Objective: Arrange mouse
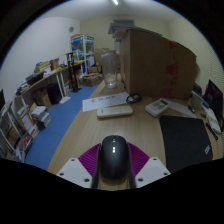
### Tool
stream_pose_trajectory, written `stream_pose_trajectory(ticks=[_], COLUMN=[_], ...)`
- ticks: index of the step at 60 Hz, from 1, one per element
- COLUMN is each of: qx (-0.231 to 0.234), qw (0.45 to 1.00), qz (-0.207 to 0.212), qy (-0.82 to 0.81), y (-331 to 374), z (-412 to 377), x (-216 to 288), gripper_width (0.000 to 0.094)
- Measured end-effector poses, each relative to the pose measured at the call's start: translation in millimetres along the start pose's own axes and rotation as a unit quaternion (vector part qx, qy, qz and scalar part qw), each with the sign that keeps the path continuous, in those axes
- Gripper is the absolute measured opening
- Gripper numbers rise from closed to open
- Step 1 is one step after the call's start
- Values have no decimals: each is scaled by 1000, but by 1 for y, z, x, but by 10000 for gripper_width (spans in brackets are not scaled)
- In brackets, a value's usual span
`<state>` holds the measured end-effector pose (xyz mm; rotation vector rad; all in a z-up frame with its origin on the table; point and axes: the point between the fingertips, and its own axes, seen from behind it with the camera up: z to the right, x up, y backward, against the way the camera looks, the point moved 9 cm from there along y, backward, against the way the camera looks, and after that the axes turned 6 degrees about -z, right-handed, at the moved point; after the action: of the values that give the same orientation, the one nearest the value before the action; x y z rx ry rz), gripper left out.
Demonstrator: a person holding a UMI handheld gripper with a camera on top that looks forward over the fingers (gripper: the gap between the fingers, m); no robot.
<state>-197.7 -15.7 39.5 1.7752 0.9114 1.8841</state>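
Hovering level over the desk (pixel 120 128), fingers (pixel 82 172) clamp the mouse (pixel 115 156).

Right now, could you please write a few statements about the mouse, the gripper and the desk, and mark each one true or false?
1. The black mouse sits between the two fingers of the gripper. True.
2. A black mouse mat lies on the wooden desk beside the mouse. True.
3. The mouse rests on the black mouse mat. False: it is held between the fingers, off the mat.
4. A keyboard lies on the desk beyond the fingers. True.
5. The gripper's fingers are spread wide with nothing between them. False: both pink pads press on the mouse.
6. The floor beside the desk is red. False: it is blue.
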Motion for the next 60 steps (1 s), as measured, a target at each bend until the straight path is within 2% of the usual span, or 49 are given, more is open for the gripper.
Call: stream_pose_trajectory(ticks=[2,3,5,10,15,22,28,38,46,55,60], qx=[-2,-2,2,10,25,-4,-36,-107,-121,-74,-67], qw=[1000,1000,1000,999,999,998,995,986,989,996,997], qz=[-11,-17,-24,-43,-34,21,75,123,78,36,8], qy=[-1,-3,-8,-7,-21,-58,-52,-33,-40,-46,-39], y=[1,1,3,19,56,131,173,162,99,36,14], z=[-1,-2,-3,-10,-23,-20,18,145,229,252,255], x=[1,2,2,-2,0,27,69,117,93,54,31], gripper_width=[395,412,352,325,325,326,324,323,325,325,327])
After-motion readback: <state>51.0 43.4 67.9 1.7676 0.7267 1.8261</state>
